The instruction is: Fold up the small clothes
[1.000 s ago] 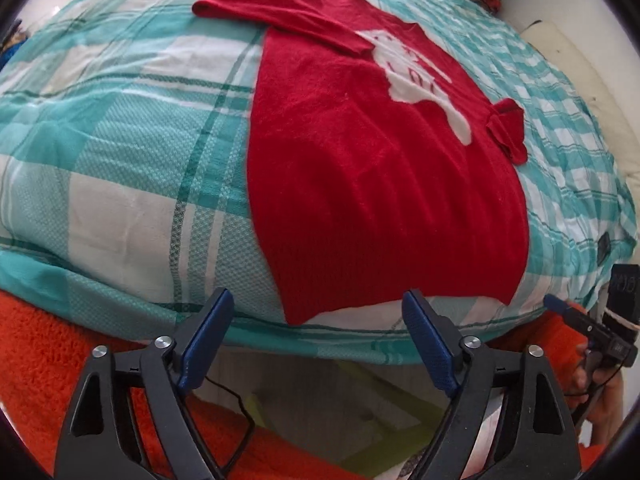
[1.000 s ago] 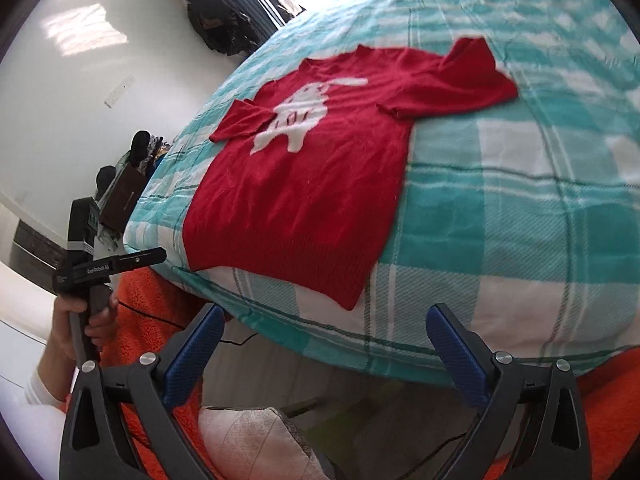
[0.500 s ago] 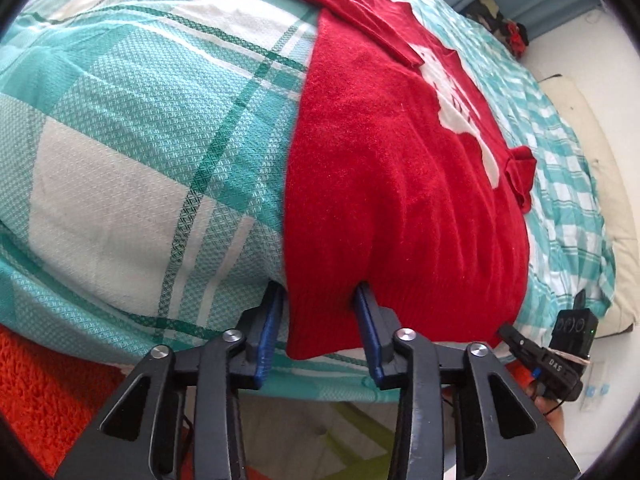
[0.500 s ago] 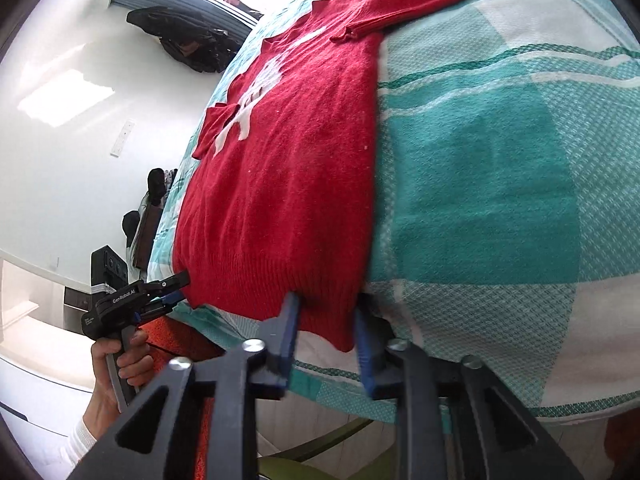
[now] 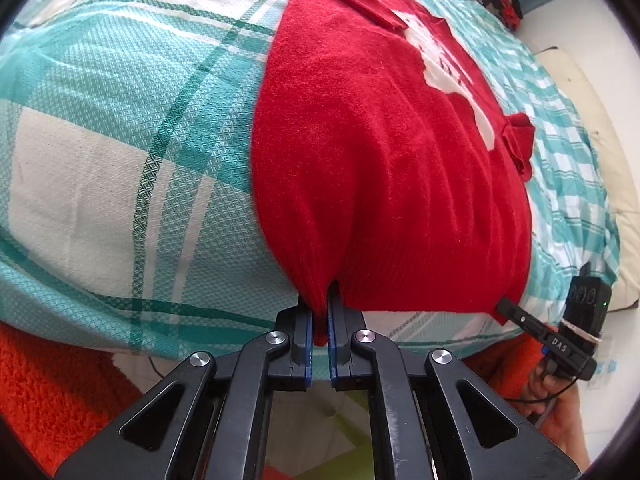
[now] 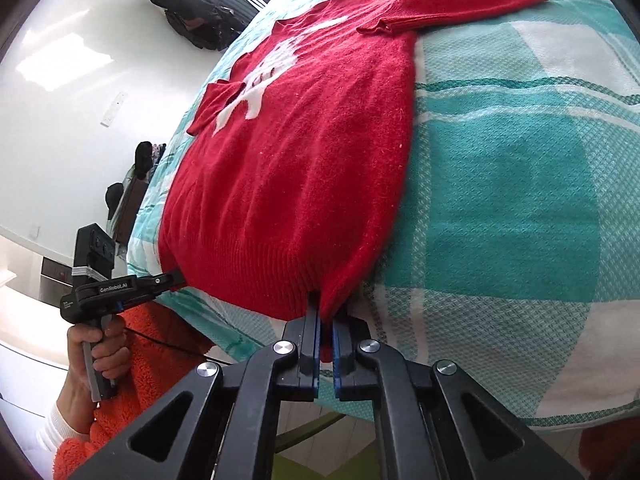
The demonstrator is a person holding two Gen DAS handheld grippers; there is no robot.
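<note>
A small red sweater (image 5: 384, 152) with a white print lies flat on a teal-and-white plaid bed cover (image 5: 120, 152); it also shows in the right wrist view (image 6: 296, 168). My left gripper (image 5: 319, 320) is shut on the sweater's hem at its left bottom corner. My right gripper (image 6: 326, 332) is shut on the hem at the right bottom corner. The left gripper also shows in the right wrist view (image 6: 172, 278), and the right gripper in the left wrist view (image 5: 506, 304), each at the hem's other corner.
The bed edge (image 5: 200, 344) runs just in front of both grippers. The person's orange fleece sleeves (image 6: 132, 360) are below it. A white wall (image 6: 80, 80) and dark clothes (image 6: 192, 12) lie beyond the bed's far side. A cream pillow (image 5: 600, 160) lies at the right.
Both grippers moved in to the hem's bottom corners and closed from wide open to shut on the cloth. The hem is now bunched at each pinch.
</note>
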